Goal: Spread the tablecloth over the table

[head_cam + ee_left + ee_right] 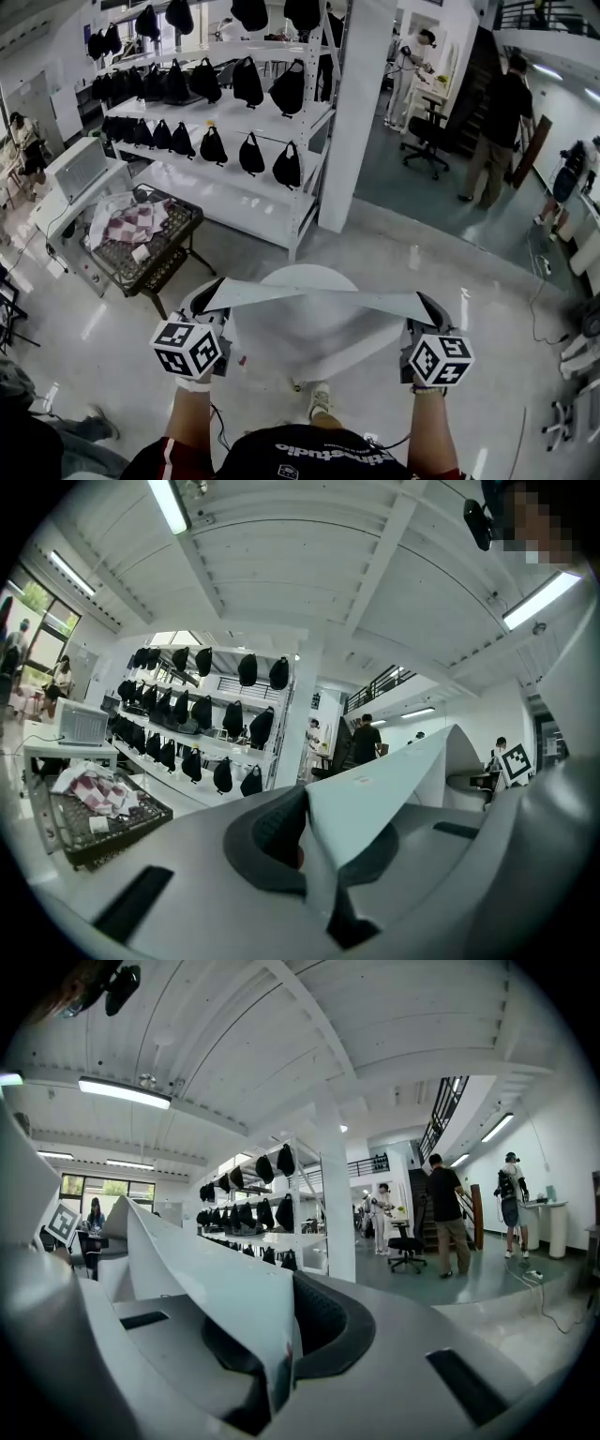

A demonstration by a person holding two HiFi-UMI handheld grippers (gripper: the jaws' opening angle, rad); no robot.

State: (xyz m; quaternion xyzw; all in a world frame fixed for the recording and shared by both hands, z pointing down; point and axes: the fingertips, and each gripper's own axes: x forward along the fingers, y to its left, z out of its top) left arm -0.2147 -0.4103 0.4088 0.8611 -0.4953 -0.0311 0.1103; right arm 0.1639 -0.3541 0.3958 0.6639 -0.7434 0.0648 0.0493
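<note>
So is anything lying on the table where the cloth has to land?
Nothing visible does. The tablecloth hangs stretched between the left gripper and right gripper over the round table, and the part of its top that shows is bare.

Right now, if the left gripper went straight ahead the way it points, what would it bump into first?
Nothing close. The left gripper, shut on the tablecloth, aims at the distant white pillar beside the rack of black bags. The pillar probably comes first, though depth is hard to judge.
</note>
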